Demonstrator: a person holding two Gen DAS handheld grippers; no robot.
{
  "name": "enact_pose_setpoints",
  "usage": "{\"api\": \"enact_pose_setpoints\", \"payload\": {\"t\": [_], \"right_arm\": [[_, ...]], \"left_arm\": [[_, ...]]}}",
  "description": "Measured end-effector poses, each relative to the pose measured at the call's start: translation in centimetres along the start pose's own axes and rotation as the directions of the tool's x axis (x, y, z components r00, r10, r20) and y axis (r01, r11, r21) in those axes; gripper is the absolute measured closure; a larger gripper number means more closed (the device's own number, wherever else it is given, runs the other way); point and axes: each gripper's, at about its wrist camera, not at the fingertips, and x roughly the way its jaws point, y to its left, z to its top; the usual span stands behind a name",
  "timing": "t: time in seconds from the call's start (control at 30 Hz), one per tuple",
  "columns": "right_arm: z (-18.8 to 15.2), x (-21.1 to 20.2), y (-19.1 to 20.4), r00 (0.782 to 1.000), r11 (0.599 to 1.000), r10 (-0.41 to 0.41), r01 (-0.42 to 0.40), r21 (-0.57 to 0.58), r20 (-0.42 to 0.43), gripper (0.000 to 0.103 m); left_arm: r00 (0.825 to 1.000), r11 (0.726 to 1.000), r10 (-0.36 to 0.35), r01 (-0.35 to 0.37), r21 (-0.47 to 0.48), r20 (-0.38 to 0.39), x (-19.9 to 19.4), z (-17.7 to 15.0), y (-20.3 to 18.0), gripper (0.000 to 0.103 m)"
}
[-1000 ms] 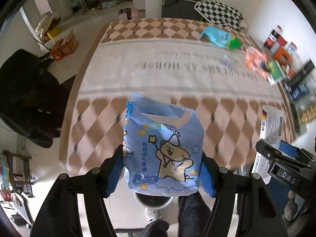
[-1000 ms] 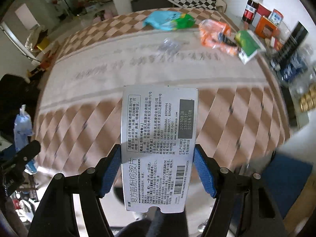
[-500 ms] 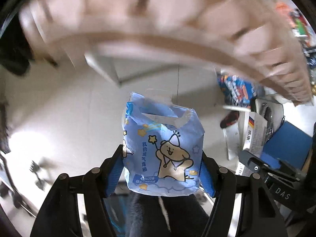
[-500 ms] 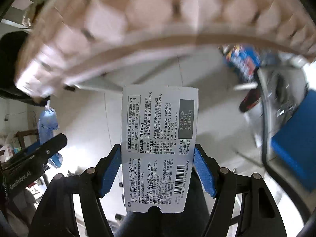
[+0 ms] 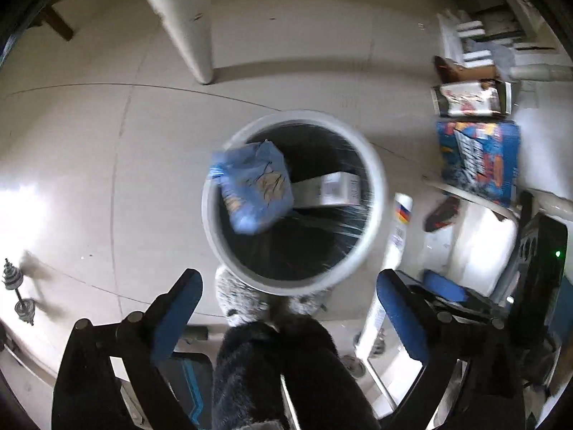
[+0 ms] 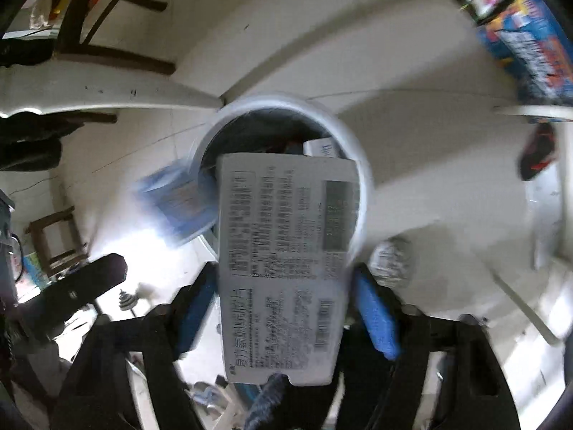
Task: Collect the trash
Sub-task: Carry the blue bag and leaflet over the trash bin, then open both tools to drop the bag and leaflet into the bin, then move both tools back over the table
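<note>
My left gripper (image 5: 286, 286) is open and empty above a round white trash bin (image 5: 374, 182) with a dark liner. The blue cartoon snack bag (image 5: 254, 186) is loose in the air at the bin's mouth, blurred. A white box (image 5: 327, 190) lies inside the bin. My right gripper (image 6: 286, 301) is shut on a flat white medicine box (image 6: 283, 251) with printed text, held over the same bin (image 6: 361, 165). The blue bag (image 6: 175, 200) shows blurred at the bin's left rim.
A white table leg (image 5: 186, 18) stands behind the bin. Colourful packages (image 5: 476, 157) and boxes crowd the floor at right. The person's slippered feet (image 5: 240, 297) are at the bin's near side. Small dumbbells (image 5: 18, 294) lie at far left. A wooden chair (image 6: 107, 18) stands beyond.
Both grippers swung from the table down over the bin on the floor. My left gripper opened and let go of the blue bag, which is dropping into the bin. The right still holds its box.
</note>
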Motion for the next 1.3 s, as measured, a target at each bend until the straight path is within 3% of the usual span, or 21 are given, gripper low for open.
{"api": "enact_pose_setpoints", "payload": {"t": [0.23, 0.37, 0.47, 0.83, 1.3], "right_arm": [[-0.4, 0.4, -0.7, 0.991, 0.991, -0.131, 0.131, -0.035, 0.026, 0.000], [-1.0, -1.4, -0.3, 0.973, 0.972, -0.223, 0.227, -0.063, 0.056, 0.000], [-1.7, -3.4, 0.1, 0.966, 0.965, -0.246, 0.251, -0.074, 0.074, 0.000], [-6.8, -14.2, 3.0, 0.953, 0.957, -0.266, 0.279, -0.076, 0.144, 0.000], [-14.2, -32.4, 8.9, 0.947, 0.960, -0.235, 0.261, -0.100, 0.218, 0.000]], "left_arm": [[0.987, 0.990, 0.142, -0.140, -0.035, 0.081, -1.8, -2.0, 2.6, 0.004], [0.970, 0.976, 0.217, -0.219, 0.001, 0.109, -3.8, -3.0, 2.0, 0.004], [0.962, 0.969, 0.243, -0.247, 0.020, 0.127, -5.3, -3.6, 1.5, 0.004], [0.953, 0.963, 0.246, -0.261, 0.064, 0.177, -13.1, -7.8, -1.9, 0.004], [0.938, 0.958, 0.208, -0.252, 0.136, 0.277, -29.3, -14.8, -5.5, 0.004]]}}
